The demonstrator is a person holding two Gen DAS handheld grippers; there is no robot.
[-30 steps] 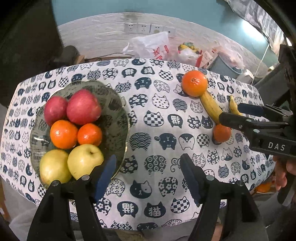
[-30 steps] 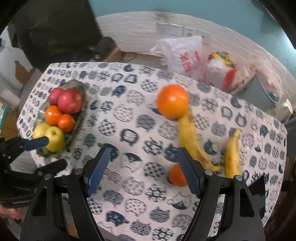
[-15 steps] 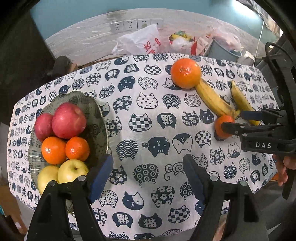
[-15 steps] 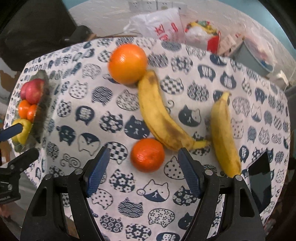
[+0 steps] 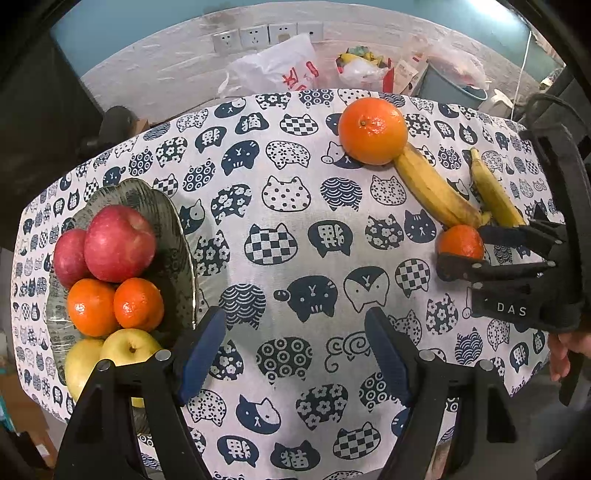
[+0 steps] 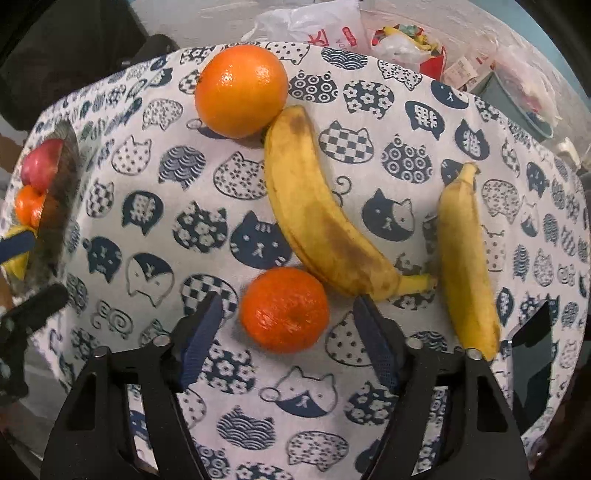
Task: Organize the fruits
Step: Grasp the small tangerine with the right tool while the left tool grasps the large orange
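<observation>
A small tangerine (image 6: 283,308) lies on the cat-print cloth just ahead of my right gripper (image 6: 288,341), whose open jaws stand either side of its near half without touching it. In the left wrist view the tangerine (image 5: 460,242) sits between the right gripper's fingers (image 5: 461,266). A large orange (image 6: 241,90) touches a spotted banana (image 6: 317,218); a second banana (image 6: 467,254) lies to the right. My left gripper (image 5: 295,354) is open and empty beside the green glass plate (image 5: 173,229), which holds two red apples (image 5: 118,242), two tangerines (image 5: 138,304) and two yellow apples (image 5: 127,349).
Plastic bags (image 5: 280,70) and a grey bin (image 5: 450,88) stand on the floor behind the table. A dark flat object (image 6: 532,354) lies at the table's right edge. Wall sockets (image 5: 266,35) are on the back wall.
My right gripper has moved forward and down to the small tangerine, which now lies between its open jaws. My left gripper has drawn back slightly from the plate.
</observation>
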